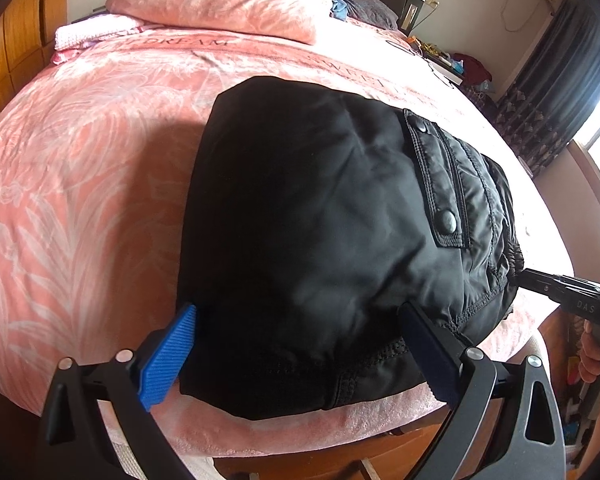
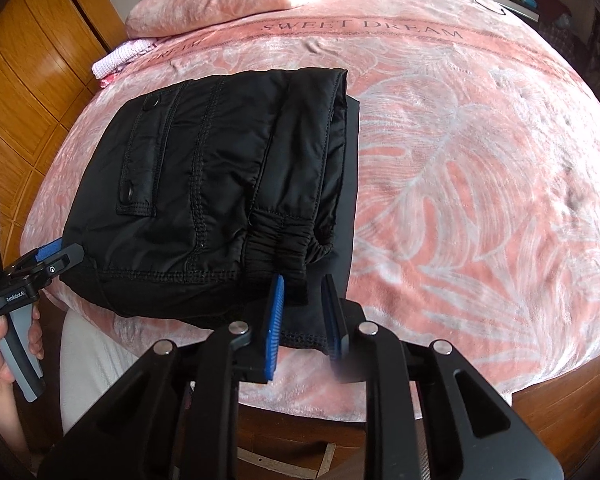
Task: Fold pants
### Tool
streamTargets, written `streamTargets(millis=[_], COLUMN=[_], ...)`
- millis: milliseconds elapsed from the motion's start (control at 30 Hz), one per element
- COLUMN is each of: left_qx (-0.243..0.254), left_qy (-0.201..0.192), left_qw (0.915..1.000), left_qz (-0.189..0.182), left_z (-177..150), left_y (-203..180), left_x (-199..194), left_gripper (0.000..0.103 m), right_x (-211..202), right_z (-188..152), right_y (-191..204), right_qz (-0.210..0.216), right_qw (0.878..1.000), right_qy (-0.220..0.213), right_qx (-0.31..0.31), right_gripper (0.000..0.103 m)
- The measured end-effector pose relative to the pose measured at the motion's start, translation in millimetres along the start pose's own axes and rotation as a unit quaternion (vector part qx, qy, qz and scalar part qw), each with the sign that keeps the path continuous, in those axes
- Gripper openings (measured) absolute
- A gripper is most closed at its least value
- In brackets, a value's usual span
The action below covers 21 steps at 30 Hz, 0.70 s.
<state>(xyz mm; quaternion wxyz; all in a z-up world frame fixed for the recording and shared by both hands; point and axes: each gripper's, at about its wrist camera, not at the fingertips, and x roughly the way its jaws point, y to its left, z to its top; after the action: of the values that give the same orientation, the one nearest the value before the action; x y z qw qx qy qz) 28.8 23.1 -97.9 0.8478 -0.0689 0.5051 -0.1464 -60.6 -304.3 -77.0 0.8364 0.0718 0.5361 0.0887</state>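
Pink blanket [image 2: 440, 128] reads "SWEET DREAM" behind folded black pants [image 2: 204, 184].

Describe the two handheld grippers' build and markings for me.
Both are black linkage frames with silver pivot pins and ribbed blue finger pads. The left gripper has a grey handle and white "GenRobot.AI" lettering in the right wrist view; the right gripper shows "DAS" lettering in the left wrist view.
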Motion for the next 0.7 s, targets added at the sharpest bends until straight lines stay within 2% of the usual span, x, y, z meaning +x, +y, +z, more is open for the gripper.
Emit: streamTargets(millis=[100,133,200,300,400,567,700], left_qx=[-0.017,-0.025,-0.034,-0.033,-0.051,-0.101,-0.115], left_qy=[-0.002,-0.007,-0.014,-0.019,-0.01,0.008,0.022], left_qw=[0.9997,0.9994,0.9982,0.9955,0.9908,0.9834,0.9745], left_qz=[-0.016,-0.025,-0.048,-0.087,-0.125,-0.151,-0.191], left_z=[2.0,3.4,6.0,10.6,14.1,15.6,16.7], left_y=[6.9,9.4,12.6,15.4,27.2,60.3,73.5], left_x=[-10.0,-15.1,-24.2,-33.4,-32.6,-19.9,-7.8], left_gripper=[0.099,0.099,0.099,0.099,0.099,0.099,0.099], right_x=[-13.4,-18.5,-29.0,-37.2,-35.0,-15.6,2.1], right_z=[1.8,2.8,5.0,11.2,17.4,19.2,18.5], right_y=[-2.1,-2.3,-3.1,-8.9,-16.6,-37.0,-48.4], right_qz=[0.016,0.019,0.029,0.063,0.075,0.119,0.139], right_qw=[1.0,1.0,0.999,0.997,0.996,0.991,0.987], right_qy=[-0.014,-0.019,-0.033,-0.044,-0.042,-0.015,0.006], right_qx=[0.004,0.003,0.003,0.013,0.024,0.062,0.08], right_gripper=[0.021,0.03,0.042,0.053,0.054,0.054,0.055])
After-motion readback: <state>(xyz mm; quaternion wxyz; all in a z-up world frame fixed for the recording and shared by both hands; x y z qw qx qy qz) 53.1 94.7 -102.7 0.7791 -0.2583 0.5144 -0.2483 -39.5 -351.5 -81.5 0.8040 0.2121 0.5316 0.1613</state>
